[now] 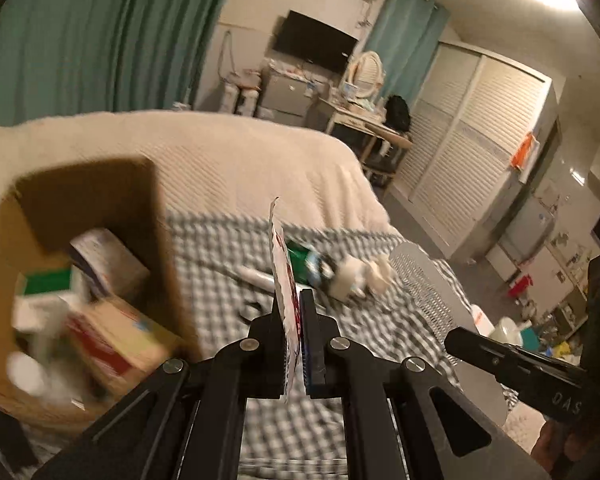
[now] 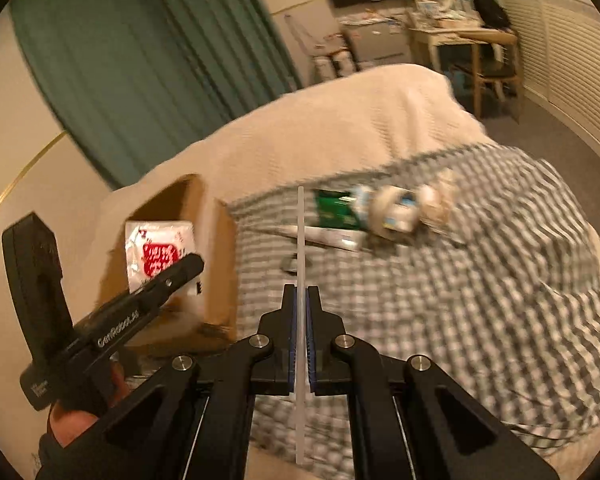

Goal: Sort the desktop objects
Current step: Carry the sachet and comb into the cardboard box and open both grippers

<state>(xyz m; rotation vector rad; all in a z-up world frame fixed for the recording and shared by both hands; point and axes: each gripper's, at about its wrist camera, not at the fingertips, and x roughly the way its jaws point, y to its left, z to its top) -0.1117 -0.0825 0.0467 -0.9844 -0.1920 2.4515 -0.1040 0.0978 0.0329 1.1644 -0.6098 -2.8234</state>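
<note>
My left gripper [image 1: 290, 296] is shut on a flat white packet with red print [image 1: 288, 264], seen edge-on. In the right wrist view that packet [image 2: 158, 256] hangs from the left gripper [image 2: 190, 266] above an open cardboard box [image 2: 216, 248]. The box [image 1: 156, 216] holds several small cartons. My right gripper [image 2: 300, 290] is shut on a thin white plate [image 2: 300, 240], also edge-on; the left wrist view shows it as a perforated white plate [image 1: 424, 288] at the right gripper's tip [image 1: 454, 338]. On the checked cloth [image 2: 460, 300] lie a green packet [image 2: 334, 208], a white tube [image 2: 332, 238] and white rolls [image 2: 396, 208].
The checked cloth covers the near end of a bed with a cream blanket [image 1: 240, 160]. A small dark object [image 2: 290, 264] lies near the tube. Teal curtains [image 2: 140, 80] hang behind. A desk and chair [image 2: 484, 52] and louvred wardrobe doors [image 1: 472, 140] stand beyond.
</note>
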